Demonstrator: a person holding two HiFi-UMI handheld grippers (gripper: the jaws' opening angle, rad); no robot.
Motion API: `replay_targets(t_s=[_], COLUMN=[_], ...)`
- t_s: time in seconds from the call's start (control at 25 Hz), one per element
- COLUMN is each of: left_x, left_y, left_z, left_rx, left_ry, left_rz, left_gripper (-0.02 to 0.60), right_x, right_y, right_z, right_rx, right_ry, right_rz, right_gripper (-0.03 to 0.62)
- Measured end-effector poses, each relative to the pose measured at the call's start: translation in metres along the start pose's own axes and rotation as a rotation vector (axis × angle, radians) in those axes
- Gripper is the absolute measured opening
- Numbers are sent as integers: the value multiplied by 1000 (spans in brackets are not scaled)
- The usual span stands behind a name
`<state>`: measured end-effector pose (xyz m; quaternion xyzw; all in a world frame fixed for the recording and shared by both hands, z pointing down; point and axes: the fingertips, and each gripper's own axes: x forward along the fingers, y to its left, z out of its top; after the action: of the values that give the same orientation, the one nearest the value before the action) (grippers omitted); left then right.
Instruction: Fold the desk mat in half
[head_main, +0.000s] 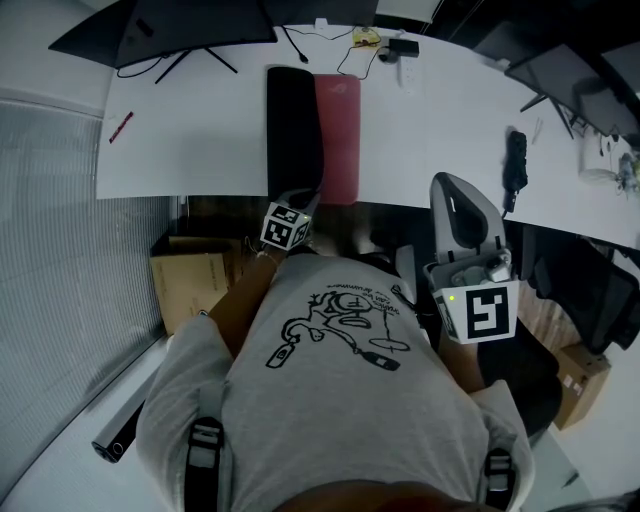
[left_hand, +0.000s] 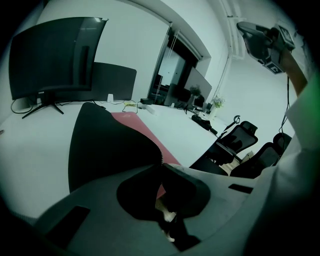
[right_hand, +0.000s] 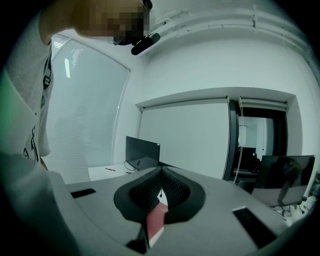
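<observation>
Your biggest risk is a skewed fold: your left gripper (left_hand: 161, 164) carries the desk mat (head_main: 338, 130) by one spot only, at the desk's (head_main: 200, 130) near edge, so the far end of the raised flap may lag and come down crooked instead of edge to edge. The flap could also slip free, since it arches up stiffly from a narrow pinch. And nothing pins the flat half, so on that smooth desk the whole mat may slide towards the cables (head_main: 372, 42) at the desk's far edge. The left gripper's jaws are closed tight on the mat's edge, with the black underside rearing up straight ahead of them and the pink face lying just beyond, to the right. The mat runs from the desk's near edge towards its far edge, about mid-desk, black flap on the left, pink strip on the right. Your right gripper (right_hand: 161, 175) is held up well clear of the desk, tips together; a red sliver shows low behind them, probably not a held thing, though the view is too poor to say
</observation>
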<state>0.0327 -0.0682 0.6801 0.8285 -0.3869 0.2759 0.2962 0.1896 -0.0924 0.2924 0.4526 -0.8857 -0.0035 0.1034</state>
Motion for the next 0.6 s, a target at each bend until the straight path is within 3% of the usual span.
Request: replay_targets(t_s=[0.6], left_x=[14], left_y=[-22], left_z=[3], left_rx=[64], left_ry=[41], left_rz=[-47], left_gripper=[31], right_x=[-9], right_y=[-10], right_z=[-3], right_rx=[4], right_ry=[5], right_rz=[-17], right_gripper=[6])
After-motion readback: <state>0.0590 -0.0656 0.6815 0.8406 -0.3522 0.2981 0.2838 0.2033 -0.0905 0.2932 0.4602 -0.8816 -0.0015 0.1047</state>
